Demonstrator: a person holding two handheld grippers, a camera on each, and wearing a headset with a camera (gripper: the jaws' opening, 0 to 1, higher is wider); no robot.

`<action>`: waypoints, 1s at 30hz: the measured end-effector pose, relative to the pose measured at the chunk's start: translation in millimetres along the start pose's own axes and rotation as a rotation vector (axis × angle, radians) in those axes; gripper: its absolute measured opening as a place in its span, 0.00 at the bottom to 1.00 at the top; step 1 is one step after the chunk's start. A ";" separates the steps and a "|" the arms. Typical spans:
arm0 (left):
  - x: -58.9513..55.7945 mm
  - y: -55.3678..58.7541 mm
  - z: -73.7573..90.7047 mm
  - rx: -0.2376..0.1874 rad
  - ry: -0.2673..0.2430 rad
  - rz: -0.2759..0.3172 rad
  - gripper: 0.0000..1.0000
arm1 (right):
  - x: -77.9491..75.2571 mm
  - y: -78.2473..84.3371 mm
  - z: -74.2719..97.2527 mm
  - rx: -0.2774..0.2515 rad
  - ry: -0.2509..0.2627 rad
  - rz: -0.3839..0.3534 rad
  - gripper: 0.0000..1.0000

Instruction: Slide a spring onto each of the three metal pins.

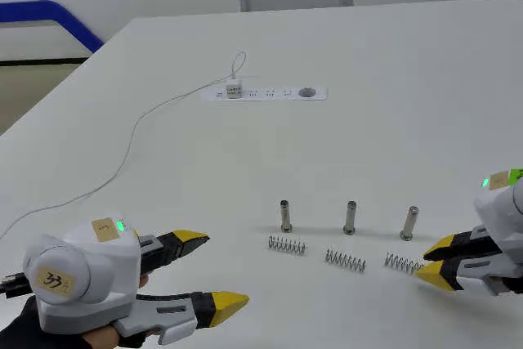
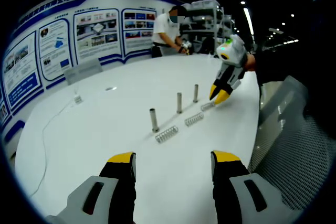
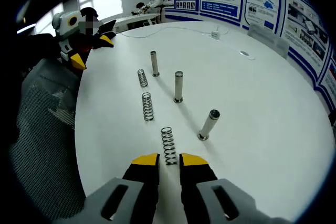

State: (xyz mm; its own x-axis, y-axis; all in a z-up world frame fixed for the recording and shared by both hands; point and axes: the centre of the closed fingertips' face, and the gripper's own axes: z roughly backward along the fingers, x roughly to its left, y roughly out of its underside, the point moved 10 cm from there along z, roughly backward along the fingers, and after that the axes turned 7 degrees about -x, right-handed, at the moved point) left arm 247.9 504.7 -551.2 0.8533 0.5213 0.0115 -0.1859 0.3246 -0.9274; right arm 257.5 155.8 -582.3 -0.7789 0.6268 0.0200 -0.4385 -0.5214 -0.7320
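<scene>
The right tool (image 3: 169, 160), jaws narrowly parted and empty, points at the nearest spring (image 3: 168, 144), just ahead of its tips. Two more springs (image 3: 147, 106) lie beyond, beside three standing pins (image 3: 178, 86). The left tool (image 2: 173, 157) gapes wide over bare bench (image 2: 79, 145), near its edge.

Left gripper (image 1: 216, 270), right gripper (image 1: 437, 259) — white, yellow tips, grn LEDs; left no. 33

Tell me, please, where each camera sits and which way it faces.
Head view: on the headset, looking down at pins, springs; left gripper, right gripper show.
Left gripper view: on that gripper, facing along the pin row; own fingers show.
Right gripper view: facing the opposite way along it; own fingers by a spring.
Shared: all three pins.
</scene>
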 end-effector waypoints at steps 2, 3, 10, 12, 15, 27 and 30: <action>0.3 0.0 0.2 -0.001 -0.001 0.001 0.59 | -1.8 0.8 -2.8 0.013 -0.009 0.020 0.16; 0.4 0.0 0.2 -0.001 -0.002 0.001 0.59 | -2.5 0.9 -3.8 0.017 -0.012 0.023 0.16; 0.2 0.3 0.1 0.002 0.002 0.000 0.59 | -5.9 3.2 -7.6 0.055 -0.041 0.049 0.15; 0.0 0.3 0.0 0.003 0.003 0.000 0.59 | -5.9 3.1 -8.3 0.059 -0.049 0.053 0.15; -0.5 0.1 -0.1 0.003 0.005 -0.001 0.59 | -6.9 3.8 -10.2 0.072 -0.053 0.061 0.14; -12.4 -6.4 -8.6 0.027 0.092 -0.075 0.58 | -4.4 -0.4 -2.2 0.068 -0.044 0.061 0.11; -16.2 -11.9 -13.2 0.027 0.136 -0.081 0.58 | -4.8 -1.1 2.9 0.066 -0.039 0.061 0.11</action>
State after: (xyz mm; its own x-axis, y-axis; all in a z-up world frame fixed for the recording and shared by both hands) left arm 242.7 481.9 -545.3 0.9239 0.3812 0.0336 -0.1247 0.3830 -0.9153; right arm 260.4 151.6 -579.6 -0.8212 0.5707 0.0044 -0.4176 -0.5956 -0.6862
